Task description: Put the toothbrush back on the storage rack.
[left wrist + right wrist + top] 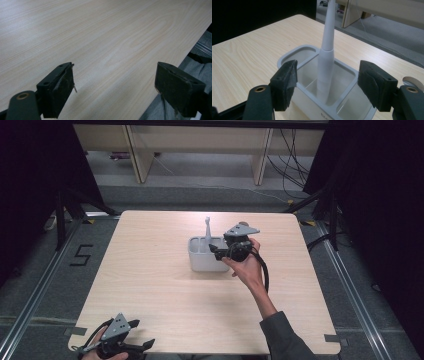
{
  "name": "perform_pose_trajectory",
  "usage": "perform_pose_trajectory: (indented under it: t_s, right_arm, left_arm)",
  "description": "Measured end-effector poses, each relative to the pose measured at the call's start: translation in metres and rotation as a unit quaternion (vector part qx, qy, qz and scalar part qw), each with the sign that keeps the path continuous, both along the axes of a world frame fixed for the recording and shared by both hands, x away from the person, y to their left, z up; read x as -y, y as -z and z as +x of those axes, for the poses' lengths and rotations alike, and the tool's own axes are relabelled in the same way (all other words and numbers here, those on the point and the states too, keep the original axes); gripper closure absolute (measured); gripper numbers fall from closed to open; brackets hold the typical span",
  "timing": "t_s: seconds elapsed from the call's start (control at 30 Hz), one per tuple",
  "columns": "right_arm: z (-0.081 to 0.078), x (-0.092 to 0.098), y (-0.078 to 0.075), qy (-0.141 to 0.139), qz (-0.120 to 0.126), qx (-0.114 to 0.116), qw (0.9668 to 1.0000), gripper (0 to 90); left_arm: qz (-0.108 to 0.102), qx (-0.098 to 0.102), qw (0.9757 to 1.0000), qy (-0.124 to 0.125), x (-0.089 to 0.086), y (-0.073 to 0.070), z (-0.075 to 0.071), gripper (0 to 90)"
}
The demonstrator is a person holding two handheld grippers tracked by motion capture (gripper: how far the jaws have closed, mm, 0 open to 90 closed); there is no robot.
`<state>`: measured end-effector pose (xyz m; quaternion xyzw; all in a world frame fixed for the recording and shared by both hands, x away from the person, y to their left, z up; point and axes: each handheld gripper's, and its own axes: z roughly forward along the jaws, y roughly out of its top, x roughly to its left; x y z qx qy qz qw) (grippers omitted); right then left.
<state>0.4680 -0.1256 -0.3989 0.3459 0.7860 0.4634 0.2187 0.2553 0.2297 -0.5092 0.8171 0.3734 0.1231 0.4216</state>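
1. High view: right gripper [220, 251] sits at the white caddy [206, 255], mid-table; a sideways bump could tip it.
2. Left gripper view: left gripper [115, 85] spread, idle over the table [100, 37].
3. Right gripper view: jaws spread, flanking the upright white utensil [326, 67] without touching; pulling back crooked could snag it.

Your left gripper [115, 86] is hovering low over the pale wood-grain counter [100, 37], its two black jaws standing wide apart with nothing between them. The counter's edge is running diagonally past the right-hand jaw, with grey fabric [160, 110] showing beyond it.
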Motion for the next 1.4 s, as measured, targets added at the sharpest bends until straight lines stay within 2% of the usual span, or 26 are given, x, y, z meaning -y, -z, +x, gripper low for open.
perform_pose_trajectory:
  t_s: [0.03,0.07,0.1,0.17,0.43,0.57,0.6,0.63,0.7,0.77,0.8,0.9,0.93,0.97,1.0,1.07,1.17,1.2,1.33,1.37,1.4]
  right_arm:
    - [0.0,0.0,0.0,0.0,0.0,0.0,1.0,32.8]
    - [0.0,0.001,0.0,-0.008,0.001,-0.002,1.0,32.8]
    - [-0.002,0.001,0.0,-0.003,0.005,-0.009,0.9999,32.8]
    - [-0.003,0.002,0.0,-0.007,-0.001,0.0,1.0,32.8]
    - [-0.013,0.007,0.0,-0.01,0.007,0.003,0.9999,32.7]
    - [-0.016,0.009,0.001,-0.01,0.007,-0.004,0.9999,32.7]
    - [-0.016,0.01,0.002,-0.016,0.006,0.003,0.9998,32.7]
    - [-0.017,0.01,0.002,-0.015,0.008,-0.001,0.9998,32.7]
    - [-0.019,0.012,0.003,-0.01,0.01,-0.006,0.9999,32.7]
    - [-0.019,0.014,0.003,-0.014,0.003,0.009,0.9999,32.6]
    - [-0.021,0.014,0.002,-0.013,0.006,-0.001,0.9999,32.3]
    - [-0.024,0.014,0.003,-0.012,0.015,-0.006,0.9998,32.1]
    - [-0.023,0.014,0.003,-0.022,0.006,0.002,0.9997,31.9]
    - [-0.026,0.014,0.002,-0.018,0.001,-0.001,0.9998,31.2]
    - [-0.027,0.014,0.002,-0.017,0.001,0.002,0.9998,30.7]
    - [-0.029,0.013,0.002,-0.02,-0.001,0.0,0.9998,29.8]
    - [-0.03,0.013,0.002,-0.022,-0.008,0.006,0.9997,29.6]
    - [-0.033,0.011,0.003,-0.025,-0.008,-0.004,0.9996,29.2]
    - [-0.035,0.011,0.004,-0.03,-0.01,-0.002,0.9995,28.6]
    - [-0.038,0.01,0.004,-0.023,-0.005,-0.01,0.9997,28.5]
    - [-0.038,0.011,0.005,-0.032,-0.014,-0.006,0.9994,25.7]
  left_arm:
    - [0.0,0.0,1.0,0.0,0.0,0.0,0.0,15.0]
    - [-0.01,-0.001,0.9999,-0.003,0.001,0.0,0.0,15.0]
    - [-0.007,-0.001,1.0,-0.002,0.001,0.0,0.0,15.0]
    - [0.003,0.0,1.0,0.001,0.0,0.0,0.0,15.0]
    - [0.001,0.0,1.0,-0.001,0.0,0.0,0.0,15.0]
    - [0.001,0.001,1.0,0.0,0.0,0.0,0.0,15.0]
    - [0.0,0.001,1.0,0.0,0.0,0.0,0.0,15.0]
    - [-0.011,0.0,0.9999,-0.003,0.001,0.0,-0.001,15.0]
    - [-0.01,0.0,0.9999,-0.004,0.001,0.0,0.0,15.0]
    - [-0.011,-0.001,0.9999,-0.004,0.001,0.0,0.0,15.0]
    - [-0.01,0.0,0.9999,-0.003,0.001,0.0,0.0,15.0]
    - [-0.015,0.003,0.9999,-0.004,0.002,0.001,0.0,15.0]
    - [-0.015,0.003,0.9999,-0.004,0.001,0.001,0.0,15.0]
    - [-0.003,0.006,1.0,-0.002,0.0,0.0,0.0,15.0]
    - [-0.003,0.006,1.0,-0.002,0.0,0.0,0.0,15.0]
    - [-0.017,0.003,0.9999,-0.004,0.002,0.001,-0.001,15.0]
    - [-0.016,0.003,0.9999,-0.004,0.002,0.0,-0.001,15.0]
    - [-0.016,0.003,0.9999,-0.005,0.001,0.0,-0.001,15.0]
    - [-0.016,0.003,0.9999,-0.004,0.001,0.0,-0.001,15.0]
    - [-0.014,0.001,0.9999,-0.003,0.001,0.0,-0.001,15.0]
    - [-0.011,0.001,0.9999,-0.002,0.0,-0.001,-0.001,15.0]
